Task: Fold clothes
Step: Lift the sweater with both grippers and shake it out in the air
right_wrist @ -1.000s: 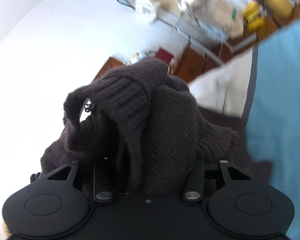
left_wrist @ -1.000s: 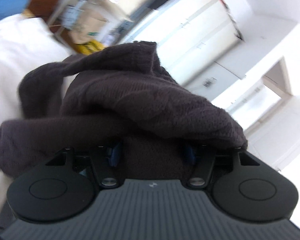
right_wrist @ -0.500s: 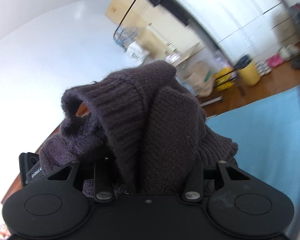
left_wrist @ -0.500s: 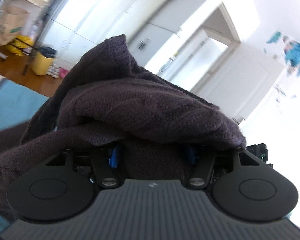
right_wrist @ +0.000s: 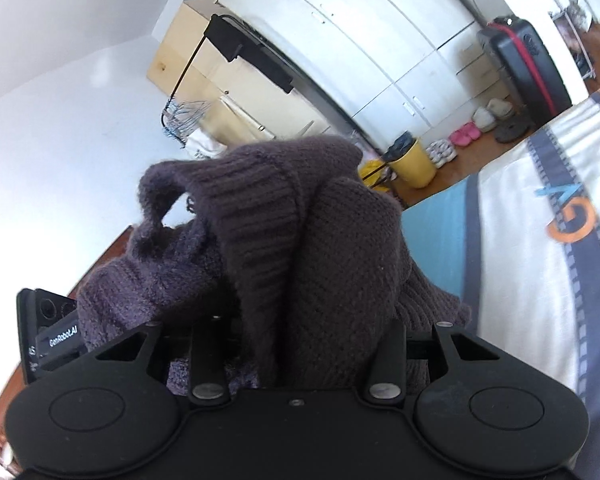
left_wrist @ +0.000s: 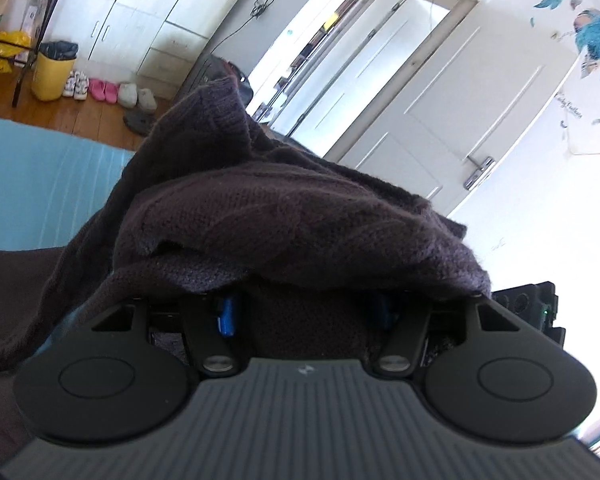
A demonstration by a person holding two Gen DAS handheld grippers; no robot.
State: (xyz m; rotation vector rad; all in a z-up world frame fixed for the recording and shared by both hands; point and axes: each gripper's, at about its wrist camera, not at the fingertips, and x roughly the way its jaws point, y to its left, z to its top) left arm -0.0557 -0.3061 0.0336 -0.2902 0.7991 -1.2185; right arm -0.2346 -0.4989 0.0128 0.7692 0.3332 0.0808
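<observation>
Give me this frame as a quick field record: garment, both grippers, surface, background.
garment: dark purple-brown knit sweater, bunched and draped over both grippers, ribbed edge showing in the right wrist view
left gripper: shut on the sweater, fingertips hidden by fabric
right gripper: shut on the sweater, fingertips also buried
surface: blue sheet below; white blanket with a dark striped band to the right in the right wrist view
background: white wardrobe, yellow bin, row of slippers on wood floor, white door
other device: each view catches the other gripper's camera housing at its edge

left hand-held gripper [left_wrist: 306, 316] clamped, right hand-held gripper [right_wrist: 300, 344] clamped
</observation>
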